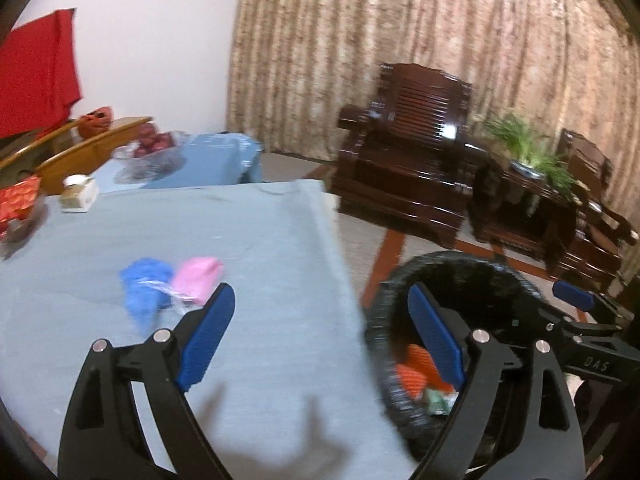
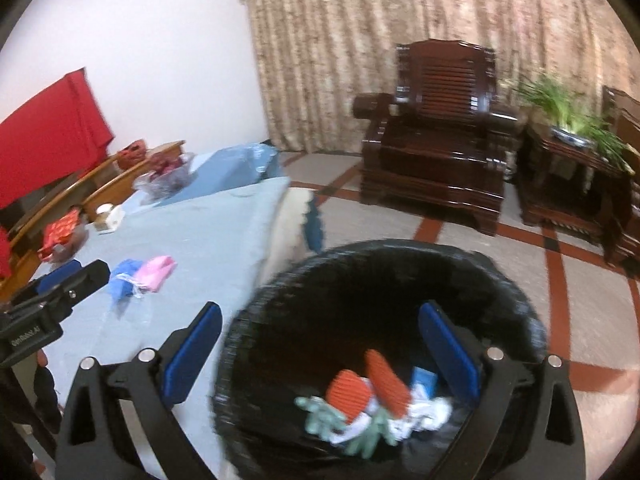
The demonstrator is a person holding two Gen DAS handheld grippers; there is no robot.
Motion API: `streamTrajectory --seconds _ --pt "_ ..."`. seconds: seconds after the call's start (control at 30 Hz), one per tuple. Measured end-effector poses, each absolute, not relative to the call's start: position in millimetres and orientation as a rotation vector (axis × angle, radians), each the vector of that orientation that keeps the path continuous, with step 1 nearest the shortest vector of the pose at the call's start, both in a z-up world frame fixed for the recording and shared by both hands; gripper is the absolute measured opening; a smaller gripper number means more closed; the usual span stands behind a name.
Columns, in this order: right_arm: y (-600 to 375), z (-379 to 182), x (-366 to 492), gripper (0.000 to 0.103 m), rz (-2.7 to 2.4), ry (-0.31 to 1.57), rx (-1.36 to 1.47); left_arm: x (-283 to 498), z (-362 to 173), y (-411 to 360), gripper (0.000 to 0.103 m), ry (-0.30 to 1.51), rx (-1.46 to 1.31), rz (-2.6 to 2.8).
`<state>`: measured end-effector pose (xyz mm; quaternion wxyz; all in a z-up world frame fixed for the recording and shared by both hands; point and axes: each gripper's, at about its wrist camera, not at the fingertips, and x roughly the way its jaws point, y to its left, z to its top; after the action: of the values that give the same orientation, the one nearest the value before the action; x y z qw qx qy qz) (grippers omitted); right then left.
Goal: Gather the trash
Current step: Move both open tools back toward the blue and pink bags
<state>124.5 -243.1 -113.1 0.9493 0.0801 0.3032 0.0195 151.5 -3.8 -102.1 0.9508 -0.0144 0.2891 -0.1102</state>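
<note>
A blue wad (image 1: 141, 285) and a pink wad (image 1: 198, 279) of trash lie together on the blue tablecloth (image 1: 248, 248); they also show in the right wrist view, blue (image 2: 122, 278) and pink (image 2: 157, 271). A black-lined bin (image 2: 384, 272) stands beside the table, holding orange pieces (image 2: 386, 380), green gloves (image 2: 324, 414) and white scraps; it also shows in the left wrist view (image 1: 452, 268). My left gripper (image 1: 324, 336) is open and empty over the table's edge, near the wads. My right gripper (image 2: 320, 354) is open and empty over the bin.
A small white box (image 1: 78, 196), a bag of red fruit (image 1: 154, 150) and a red packet (image 1: 18, 200) sit at the table's far side. A dark wooden armchair (image 2: 436, 140) and a side table with a plant (image 2: 572, 128) stand on the tiled floor (image 2: 520, 240) beyond the bin.
</note>
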Motion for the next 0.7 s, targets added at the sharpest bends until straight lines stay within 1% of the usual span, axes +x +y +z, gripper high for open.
streamTrajectory --seconds 0.47,0.7 --pt "-129 -121 182 0.097 0.198 0.62 0.096 169 -120 126 0.086 0.605 -0.06 0.032" --pt "-77 -137 222 0.097 0.238 0.644 0.075 191 -137 164 0.086 0.619 -0.078 0.094"
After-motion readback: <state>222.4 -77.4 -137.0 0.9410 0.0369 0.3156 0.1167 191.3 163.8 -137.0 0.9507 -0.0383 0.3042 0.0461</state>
